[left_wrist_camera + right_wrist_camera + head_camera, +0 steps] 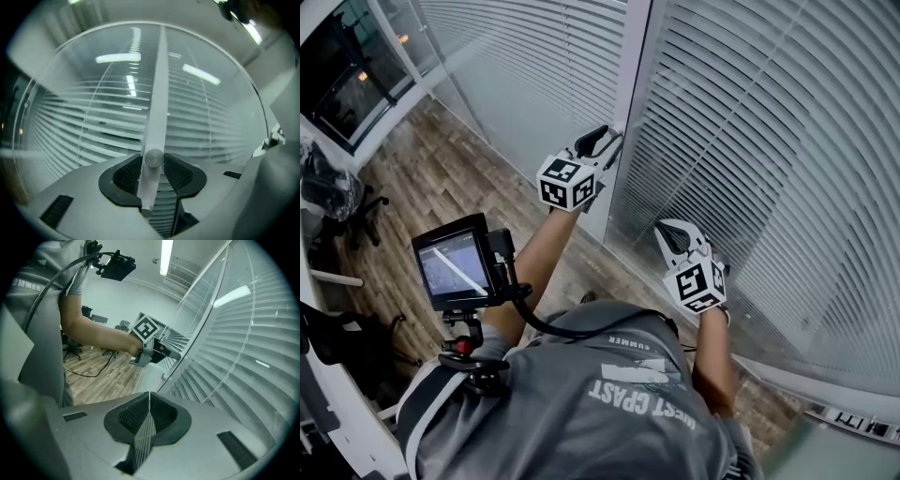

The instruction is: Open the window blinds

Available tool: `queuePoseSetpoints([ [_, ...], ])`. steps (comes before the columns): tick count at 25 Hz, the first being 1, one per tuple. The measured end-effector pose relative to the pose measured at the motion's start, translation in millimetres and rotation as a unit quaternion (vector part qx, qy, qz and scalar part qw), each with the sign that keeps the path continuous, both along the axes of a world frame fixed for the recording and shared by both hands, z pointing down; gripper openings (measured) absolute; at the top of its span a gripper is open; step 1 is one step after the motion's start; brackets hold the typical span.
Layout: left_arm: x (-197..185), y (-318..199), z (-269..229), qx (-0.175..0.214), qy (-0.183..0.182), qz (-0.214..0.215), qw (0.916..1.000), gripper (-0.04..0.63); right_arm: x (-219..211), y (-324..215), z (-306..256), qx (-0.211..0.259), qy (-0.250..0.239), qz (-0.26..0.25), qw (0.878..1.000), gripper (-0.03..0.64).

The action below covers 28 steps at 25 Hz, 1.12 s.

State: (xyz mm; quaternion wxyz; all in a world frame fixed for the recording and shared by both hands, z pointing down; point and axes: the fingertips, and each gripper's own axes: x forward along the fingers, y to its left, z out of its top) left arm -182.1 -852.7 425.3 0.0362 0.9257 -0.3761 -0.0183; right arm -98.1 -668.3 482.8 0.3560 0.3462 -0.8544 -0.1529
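where two glazed panes meet at a white mullion (630, 94), the left gripper (602, 142) is raised at about twelve o'clock from the person's head and is set close against that upright. in the left gripper view a white rod (157, 93) is seen running from twelve o'clock down to six. a round metal knob (153, 157) on it is lodged between the black ribbed pads (126, 173). the jaws are closed onto rod and knob from both sides, and it is touched by both pads.

the window blinds (787, 141) are hung behind the glass on either side of the mullion, at eleven and at two o'clock in the head view. their white slats are lowered over the whole visible height of the panes, and ceiling lights are mirrored in the glass.

the right gripper (672, 232) is held lower, at about two o'clock from the head and near the right pane. whether the glass is touched cannot be judged. its jaws are pressed together with nothing between them, the pads meeting in a thin line.

a marker cube (567, 182) is carried on each gripper. a small monitor (453, 264) on a bent arm is mounted at the person's chest, at nine o'clock, above a wooden floor (422, 178). office chairs (342, 202) are stood at the far nine o'clock edge.
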Motion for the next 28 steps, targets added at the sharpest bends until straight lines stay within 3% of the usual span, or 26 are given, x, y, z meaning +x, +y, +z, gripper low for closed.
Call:
queuePoseSetpoints([
  [1,-1.6,0.1,-2.3,-0.033,0.054,0.009,0.9980,0.146,1.5,0.8,0.6,-0.001,0.001,0.002,1.000,0.003],
  [3,-2.4,-0.3,-8.1,-0.060,0.108,0.013,0.9922,0.146,3.3,2.3,1.4,-0.003,0.001,0.005,1.000,0.003],
  [9,-5.3,-1.2,-16.0,-0.070,0.147,0.017,0.9865,0.129,2.4,3.8,4.5,-0.010,-0.005,0.002,1.000,0.003],
  [12,-4.4,-0.3,-18.4,-0.048,0.117,0.016,0.9918,0.129,4.0,0.7,1.6,-0.008,-0.001,0.003,1.000,0.003],
  [13,-2.9,0.9,-19.2,-0.017,0.072,0.008,0.9973,0.128,4.0,-0.4,1.3,-0.007,0.000,0.002,1.000,0.003],
  [14,-0.2,2.9,-19.5,0.036,-0.009,-0.007,0.9993,0.127,3.4,-1.3,1.3,-0.008,0.000,0.000,1.000,0.003],
  [15,3.4,5.3,-18.4,0.108,-0.122,-0.031,0.9862,0.126,2.5,-2.1,1.2,-0.008,0.000,-0.002,1.000,0.003],
  [16,7.2,7.5,-15.9,0.182,-0.239,-0.055,0.9522,0.126,1.3,-2.9,1.1,-0.008,0.000,-0.005,1.000,0.003],
  [17,10.2,9.1,-13.1,0.237,-0.329,-0.072,0.9111,0.126,0.1,-3.7,1.1,-0.009,0.000,-0.007,1.000,0.003],
  [18,12.0,9.8,-11.0,0.267,-0.377,-0.079,0.8834,0.124,-0.9,-4.5,1.4,-0.009,-0.001,-0.009,1.000,0.003],
  [19,12.6,10.1,-9.9,0.279,-0.393,-0.080,0.8723,0.126,-1.9,-5.2,1.9,-0.010,-0.001,-0.011,1.000,0.003],
  [20,12.9,10.6,-10.3,0.283,-0.396,-0.080,0.8699,0.126,-2.9,-5.8,2.4,-0.011,-0.001,-0.014,1.000,0.003],
  [23,13.4,11.3,-12.0,0.283,-0.384,-0.080,0.8751,0.124,-4.2,-7.1,3.1,-0.011,-0.001,-0.018,1.000,0.003],
  [24,13.0,11.1,-11.8,0.274,-0.370,-0.079,0.8842,0.126,-3.9,-7.1,3.2,-0.012,0.000,-0.018,1.000,0.003],
  [25,11.5,10.5,-11.3,0.253,-0.340,-0.074,0.9027,0.126,-3.4,-6.9,3.2,-0.012,0.000,-0.018,1.000,0.003],
  [26,8.7,9.7,-10.9,0.217,-0.289,-0.066,0.9301,0.126,-2.6,-6.3,3.0,-0.012,0.001,-0.018,1.000,0.003],
  [27,4.8,8.7,-10.9,0.167,-0.217,-0.056,0.9601,0.126,-1.5,-5.6,2.6,-0.012,0.001,-0.017,1.000,0.003],
  [28,0.8,8.2,-10.8,0.112,-0.135,-0.043,0.9836,0.136,-0.3,-4.9,2.2,-0.012,0.001,-0.016,1.000,0.003],
])
